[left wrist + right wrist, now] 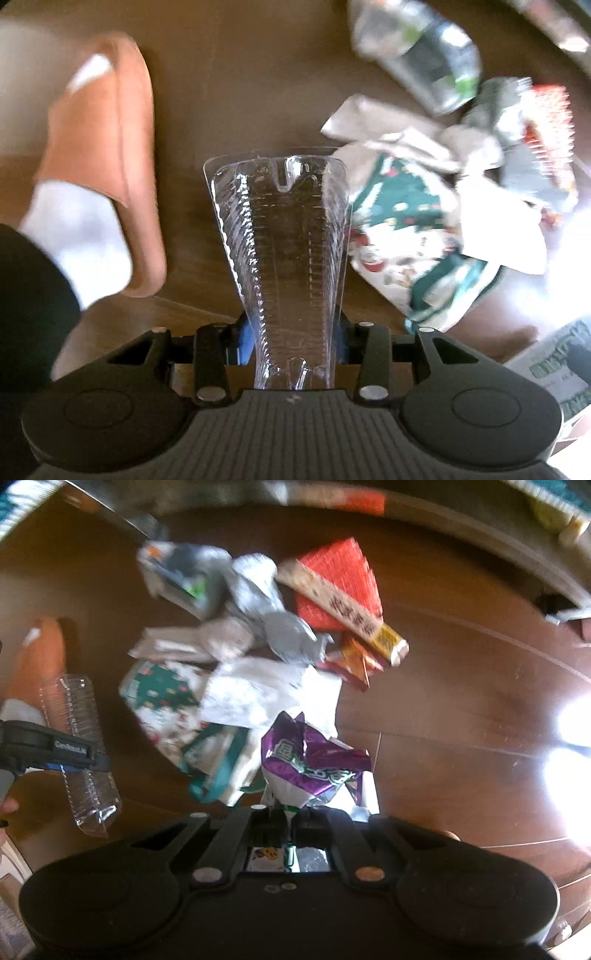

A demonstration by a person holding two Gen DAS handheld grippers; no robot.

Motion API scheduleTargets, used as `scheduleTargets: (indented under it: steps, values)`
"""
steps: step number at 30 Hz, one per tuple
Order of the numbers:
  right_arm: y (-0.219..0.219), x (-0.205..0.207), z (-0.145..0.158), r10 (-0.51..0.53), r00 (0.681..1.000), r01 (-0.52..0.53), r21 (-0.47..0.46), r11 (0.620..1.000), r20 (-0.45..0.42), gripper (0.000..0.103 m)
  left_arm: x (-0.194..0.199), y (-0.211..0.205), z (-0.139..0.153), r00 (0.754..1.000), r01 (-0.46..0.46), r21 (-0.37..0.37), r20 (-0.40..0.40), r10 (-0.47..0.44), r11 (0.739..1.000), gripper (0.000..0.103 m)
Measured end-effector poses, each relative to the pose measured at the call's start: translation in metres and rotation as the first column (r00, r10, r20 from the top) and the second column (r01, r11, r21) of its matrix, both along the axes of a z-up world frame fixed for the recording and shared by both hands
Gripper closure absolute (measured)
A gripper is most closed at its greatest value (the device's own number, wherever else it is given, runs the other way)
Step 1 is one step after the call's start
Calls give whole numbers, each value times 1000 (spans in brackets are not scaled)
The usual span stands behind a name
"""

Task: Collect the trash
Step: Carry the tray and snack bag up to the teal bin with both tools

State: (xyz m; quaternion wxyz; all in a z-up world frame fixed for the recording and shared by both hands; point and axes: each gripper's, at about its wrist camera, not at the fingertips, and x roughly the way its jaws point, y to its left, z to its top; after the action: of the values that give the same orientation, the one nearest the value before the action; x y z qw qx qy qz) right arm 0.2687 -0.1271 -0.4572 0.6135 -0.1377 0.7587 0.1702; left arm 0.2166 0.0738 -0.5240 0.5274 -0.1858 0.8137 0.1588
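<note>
Brown wooden floor (461,709) holds a trash pile (236,686) uncollected; beside it, left jaws clamp a clear plastic tray (284,258), right jaws pinch a purple wrapper (314,764).

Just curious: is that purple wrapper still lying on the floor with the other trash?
No, the right gripper is shut on the purple wrapper, holding it above the wooden floor.

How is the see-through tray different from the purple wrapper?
The clear plastic tray is stiff, ribbed and see-through; the purple wrapper is crumpled, coloured and printed. The tray is long and keeps its shape; the wrapper is scrunched into a ball. The tray sits in the left gripper; the wrapper is pinched by the right gripper. Both are trash held above the brown floor.
</note>
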Motion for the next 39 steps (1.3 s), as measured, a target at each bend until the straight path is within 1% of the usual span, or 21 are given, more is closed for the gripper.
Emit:
scheduleTargets:
  steps: [4, 6, 7, 9, 10, 13, 16, 19, 22, 26, 28, 34, 39]
  values:
    - [8, -4, 55, 7, 994, -15, 76, 997, 107, 102, 2, 2, 64, 994, 27, -2, 106, -27, 1000, 63]
    - [9, -7, 88, -3, 986, -18, 125, 992, 166, 102, 8, -2, 100, 981, 57, 17, 183, -59, 998, 63]
    - [9, -9, 101, -3, 981, -24, 140, 990, 192, 102, 15, -1, 109, 974, 65, 28, 216, -70, 997, 63]
    - [10, -15, 132, -7, 968, -38, 172, 984, 249, 102, 13, -3, 143, 952, 85, 46, 291, -95, 995, 63]
    - [10, -19, 148, -10, 960, -45, 190, 981, 279, 102, 13, -6, 153, 940, 91, 56, 324, -105, 994, 63]
    - [11, -26, 191, -13, 933, -75, 230, 970, 359, 102, 10, -9, 197, 904, 89, 80, 412, -114, 993, 63]
    - [12, -35, 237, -19, 894, -111, 261, 959, 448, 102, 4, -7, 241, 860, 83, 99, 497, -121, 992, 63]
    - [12, -44, 276, -37, 855, -134, 289, 948, 518, 102, -1, -11, 286, 806, 79, 117, 577, -133, 990, 63]
    - [9, -51, 317, -70, 806, -153, 321, 935, 587, 102, -4, -14, 328, 742, 74, 132, 655, -143, 989, 63]
    - [4, -54, 376, -114, 726, -192, 359, 913, 679, 102, -3, -17, 384, 644, 78, 163, 745, -175, 983, 63]
    - [3, -53, 401, -127, 684, -214, 365, 906, 718, 102, -2, -17, 414, 596, 75, 173, 782, -184, 982, 63]
    - [1, -41, 470, -157, 574, -276, 371, 887, 804, 102, 9, -14, 494, 467, 68, 197, 860, -205, 978, 63]
    - [6, -28, 513, -168, 494, -320, 358, 877, 853, 102, 23, -13, 548, 364, 64, 246, 896, -252, 967, 62]
